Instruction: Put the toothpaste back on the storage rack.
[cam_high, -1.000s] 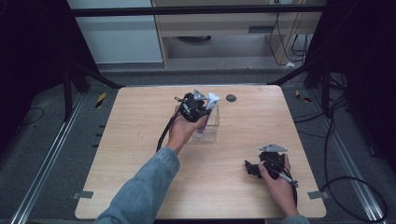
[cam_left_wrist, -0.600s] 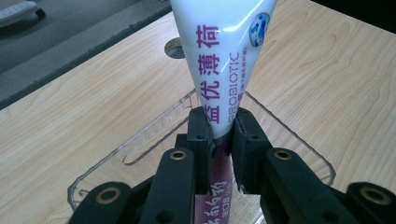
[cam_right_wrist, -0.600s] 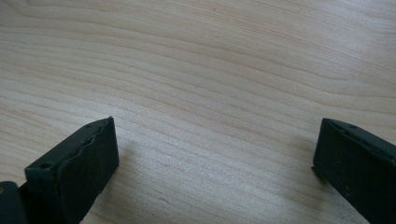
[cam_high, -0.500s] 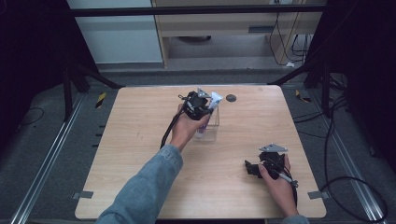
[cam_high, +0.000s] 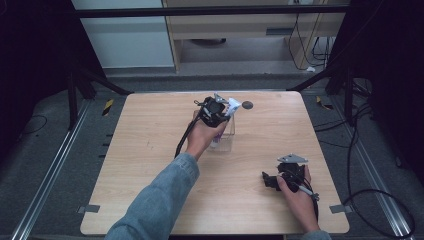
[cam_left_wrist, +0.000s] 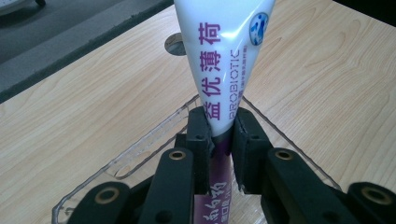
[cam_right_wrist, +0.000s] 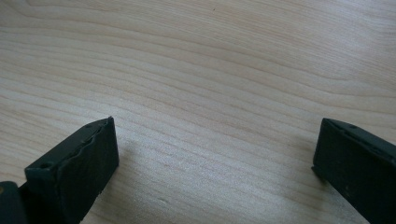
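Dark floor and black frame legs surround the pale wooden table (cam_high: 150, 175) I am working over, with a white cabinet and a beige shelf unit behind it. On the far middle of the board I see a clear plastic open-topped box (cam_high: 226, 141), and just beyond it a small dark round disc (cam_high: 247, 105) set in the wood. I have the left gripper (cam_high: 220, 112) above that box, its black jaws clamped on a white and purple squeeze tube with purple lettering (cam_left_wrist: 226, 60); the tube's lower end reaches down within the box walls and its wide crimped end stands up past the jaws. I rest the right gripper (cam_high: 272, 181) low on the near right part of the table, well apart from the box, jaws spread wide over bare wood.
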